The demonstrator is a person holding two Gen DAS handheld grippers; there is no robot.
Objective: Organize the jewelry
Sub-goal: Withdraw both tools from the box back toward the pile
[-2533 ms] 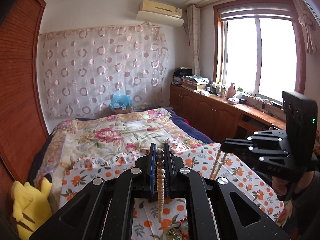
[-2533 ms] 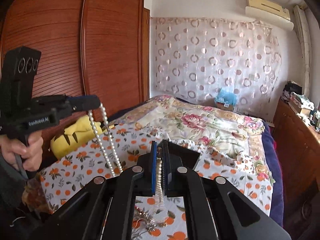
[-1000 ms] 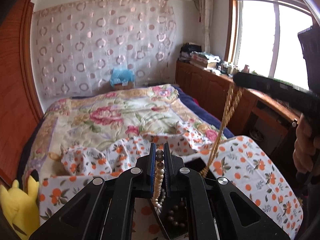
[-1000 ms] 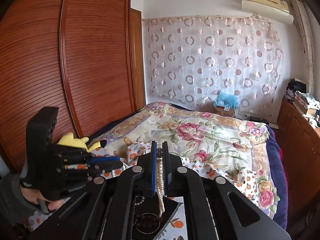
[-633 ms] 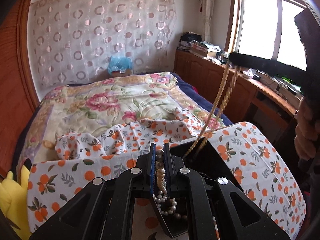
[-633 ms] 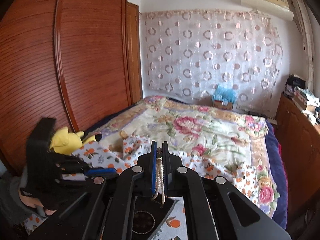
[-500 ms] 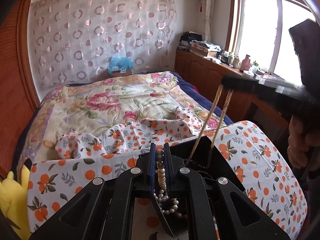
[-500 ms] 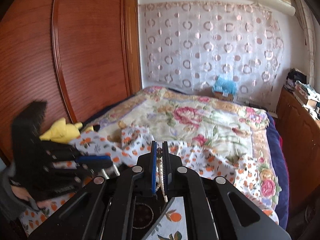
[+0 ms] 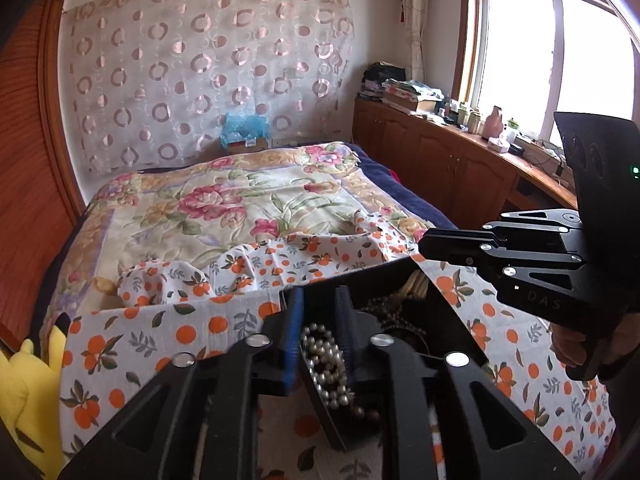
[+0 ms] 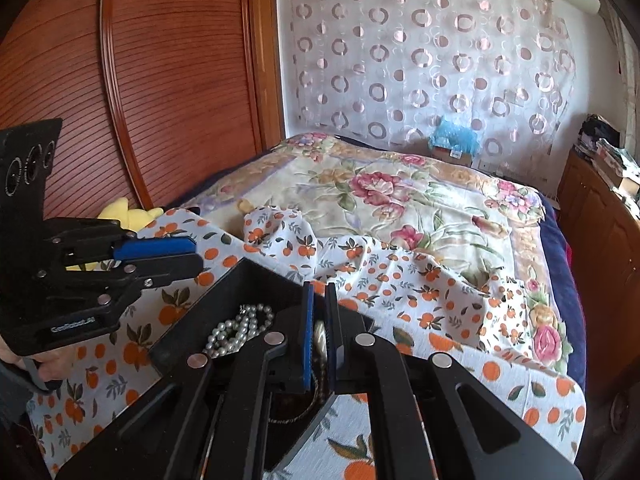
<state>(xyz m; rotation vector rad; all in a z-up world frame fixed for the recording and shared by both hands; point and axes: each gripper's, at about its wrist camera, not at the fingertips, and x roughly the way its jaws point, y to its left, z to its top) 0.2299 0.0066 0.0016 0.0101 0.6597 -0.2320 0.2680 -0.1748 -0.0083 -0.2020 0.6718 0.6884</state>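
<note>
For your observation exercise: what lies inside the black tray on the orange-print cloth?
Inside the black tray lie a white pearl strand, dark beads and a cream strand. The grippers cover the rest.

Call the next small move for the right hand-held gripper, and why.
Probably open the right hand-held gripper. Its jaws are closed on the cream bead strand, which already hangs into the black tray. The left hand-held gripper has just been opening, and the pearl necklace lies piled in the tray, unpinched.
</note>
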